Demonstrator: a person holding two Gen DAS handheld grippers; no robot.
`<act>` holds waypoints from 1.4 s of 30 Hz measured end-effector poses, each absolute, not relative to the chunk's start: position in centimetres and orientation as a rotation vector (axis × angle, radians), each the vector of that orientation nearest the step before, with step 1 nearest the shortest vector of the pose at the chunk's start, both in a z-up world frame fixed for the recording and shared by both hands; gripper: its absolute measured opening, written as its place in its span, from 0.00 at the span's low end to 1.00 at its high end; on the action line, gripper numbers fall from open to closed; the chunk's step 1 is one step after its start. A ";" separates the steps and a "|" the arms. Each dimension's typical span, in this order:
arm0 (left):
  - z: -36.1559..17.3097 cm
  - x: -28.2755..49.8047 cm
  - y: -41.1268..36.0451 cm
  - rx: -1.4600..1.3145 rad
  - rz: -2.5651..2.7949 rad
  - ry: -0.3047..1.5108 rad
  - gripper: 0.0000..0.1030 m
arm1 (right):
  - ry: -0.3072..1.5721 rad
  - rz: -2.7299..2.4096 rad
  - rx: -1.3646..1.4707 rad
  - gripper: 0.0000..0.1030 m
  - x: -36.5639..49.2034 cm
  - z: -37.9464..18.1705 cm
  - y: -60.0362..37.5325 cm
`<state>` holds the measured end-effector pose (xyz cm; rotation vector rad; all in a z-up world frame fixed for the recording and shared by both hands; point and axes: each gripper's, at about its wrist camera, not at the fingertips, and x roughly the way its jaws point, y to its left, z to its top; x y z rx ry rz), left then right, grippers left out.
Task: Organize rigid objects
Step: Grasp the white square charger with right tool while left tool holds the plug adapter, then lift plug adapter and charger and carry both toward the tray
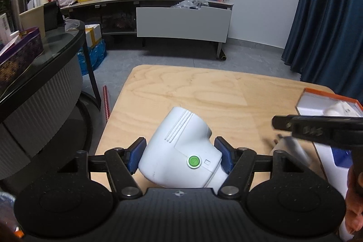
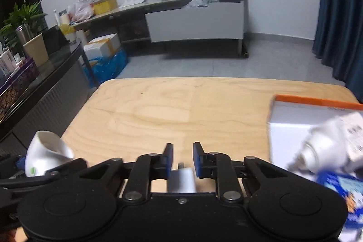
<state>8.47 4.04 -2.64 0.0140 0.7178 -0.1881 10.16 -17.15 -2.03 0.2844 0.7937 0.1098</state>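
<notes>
My left gripper (image 1: 180, 151) is shut on a white plastic device with a green button (image 1: 181, 149), held just over the wooden table (image 1: 204, 92). The same device shows at the lower left of the right wrist view (image 2: 45, 153). My right gripper (image 2: 182, 158) is shut on a small white plug-like part (image 2: 182, 180) seated between its blue pads; it appears blurred in the left wrist view (image 1: 292, 149). An open white box with an orange rim (image 2: 317, 112) lies at the table's right, with a white bulb-shaped object (image 2: 329, 149) in it.
A blue and white package (image 2: 340, 192) lies at the right front of the table. A dark glass-topped desk (image 1: 45, 65) with boxes stands to the left. A TV cabinet (image 1: 181, 22) and blue curtain (image 1: 329, 15) are beyond the table.
</notes>
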 end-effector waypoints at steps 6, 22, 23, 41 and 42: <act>-2.7 6.7 4.8 0.010 -0.188 0.727 0.65 | 0.808 0.086 0.317 0.85 7.0 -2.6 -18.9; -3.4 6.4 4.9 0.010 -0.204 0.737 0.65 | 0.880 0.161 0.238 0.48 7.2 -4.4 -15.9; -3.4 6.3 4.9 0.013 -0.205 0.737 0.65 | 0.884 0.155 0.236 0.39 7.4 -4.5 -15.7; -1.8 3.6 5.0 0.004 -0.189 0.720 0.65 | 0.806 0.213 0.191 0.31 1.9 -0.2 -14.8; -1.7 3.4 5.1 0.002 -0.190 0.720 0.65 | 0.804 0.214 0.198 0.31 1.4 0.0 -14.9</act>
